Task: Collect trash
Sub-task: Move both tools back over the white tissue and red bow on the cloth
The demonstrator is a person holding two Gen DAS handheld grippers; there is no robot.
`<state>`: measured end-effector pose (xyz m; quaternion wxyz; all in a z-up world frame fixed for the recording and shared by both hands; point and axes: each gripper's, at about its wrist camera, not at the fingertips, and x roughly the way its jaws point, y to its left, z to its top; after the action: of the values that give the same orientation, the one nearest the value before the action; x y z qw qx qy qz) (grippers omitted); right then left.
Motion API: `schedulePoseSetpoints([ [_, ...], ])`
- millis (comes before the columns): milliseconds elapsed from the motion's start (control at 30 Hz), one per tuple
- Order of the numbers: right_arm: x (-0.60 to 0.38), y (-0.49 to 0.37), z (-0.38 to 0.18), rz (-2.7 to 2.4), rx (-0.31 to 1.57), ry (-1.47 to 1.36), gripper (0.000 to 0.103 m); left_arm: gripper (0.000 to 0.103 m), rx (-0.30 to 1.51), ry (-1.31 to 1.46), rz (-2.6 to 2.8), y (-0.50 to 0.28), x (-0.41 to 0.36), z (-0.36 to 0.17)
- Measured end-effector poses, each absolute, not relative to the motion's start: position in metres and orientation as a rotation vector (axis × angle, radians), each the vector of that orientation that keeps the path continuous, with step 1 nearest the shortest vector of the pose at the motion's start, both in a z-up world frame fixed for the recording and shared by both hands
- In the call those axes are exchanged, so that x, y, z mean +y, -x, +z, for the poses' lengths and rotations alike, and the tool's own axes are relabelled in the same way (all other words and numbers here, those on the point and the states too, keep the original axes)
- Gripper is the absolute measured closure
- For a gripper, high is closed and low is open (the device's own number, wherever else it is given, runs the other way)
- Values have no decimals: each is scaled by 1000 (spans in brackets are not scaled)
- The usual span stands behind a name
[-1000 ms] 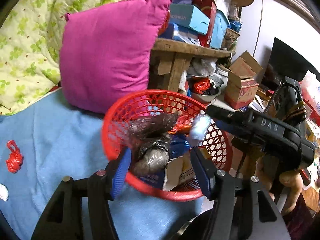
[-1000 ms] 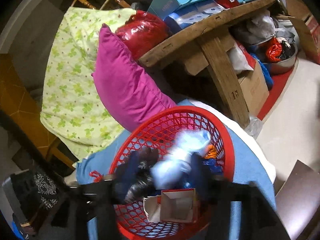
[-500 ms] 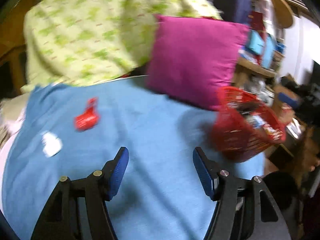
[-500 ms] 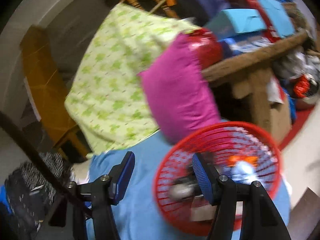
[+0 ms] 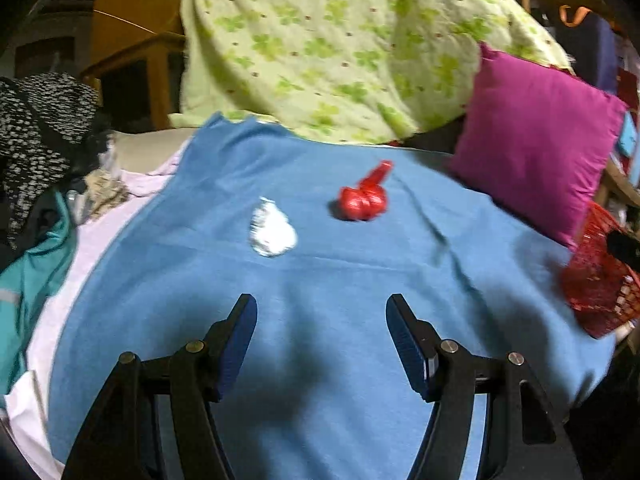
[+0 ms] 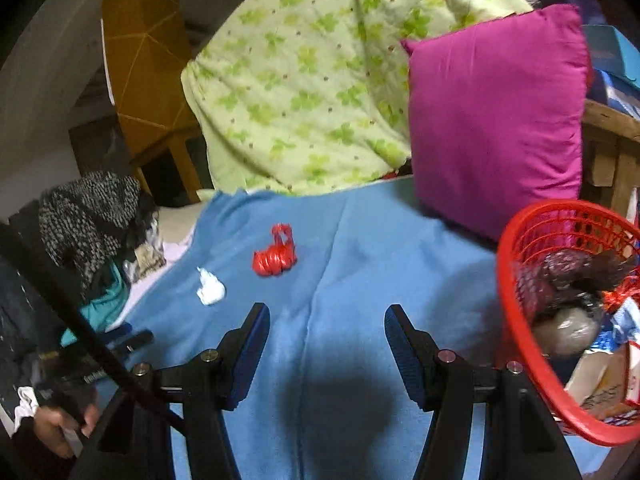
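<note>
A knotted red plastic bag (image 5: 363,200) (image 6: 275,258) and a crumpled white wad (image 5: 272,229) (image 6: 209,287) lie on the blue blanket (image 5: 320,280) (image 6: 360,248). The red mesh basket (image 6: 516,308) (image 5: 596,280) stands at the blanket's right edge, holding dark bags, wrappers and a carton. My left gripper (image 5: 321,316) hovers open over the blanket, short of both pieces, with nothing between its fingers. My right gripper (image 6: 326,320) is also open and empty, left of the basket.
A magenta pillow (image 5: 532,140) (image 6: 496,120) leans at the back right against a green clover-print quilt (image 5: 340,40) (image 6: 300,80). Piled clothes (image 5: 40,140) (image 6: 92,220) crowd the left side. A hand (image 6: 60,424) holds the other gripper at lower left.
Both grippers swung left, away from the red basket, and now face the open blanket. The red bag and white wad have come into the middle of both views.
</note>
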<state>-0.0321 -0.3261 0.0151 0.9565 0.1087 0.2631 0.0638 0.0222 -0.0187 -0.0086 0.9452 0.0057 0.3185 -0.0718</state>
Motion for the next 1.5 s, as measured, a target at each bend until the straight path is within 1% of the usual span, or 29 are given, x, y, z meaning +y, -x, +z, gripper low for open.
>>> schedulePoseSetpoints([
  [200,-319,11,-8,147,603,-260,39,34,640,-10,-48,-43,-8,-7],
  [600,-301,-4,-23,146,662,-214,39,34,619,5,21,-81,-3,-9],
  [800,-295,-10,-29,146,684,-200,39,34,627,11,26,-99,-2,-17],
  [1000,-286,-22,-33,164,722,-201,39,34,663,55,62,-120,20,-34],
  [1200,-265,-71,-17,227,747,-238,39,34,678,140,86,-138,50,-37],
  [1300,-244,-116,-12,247,771,-257,39,34,695,145,93,-146,56,-41],
  [1500,-219,-202,-27,258,855,-403,39,34,711,156,85,-155,62,-44],
])
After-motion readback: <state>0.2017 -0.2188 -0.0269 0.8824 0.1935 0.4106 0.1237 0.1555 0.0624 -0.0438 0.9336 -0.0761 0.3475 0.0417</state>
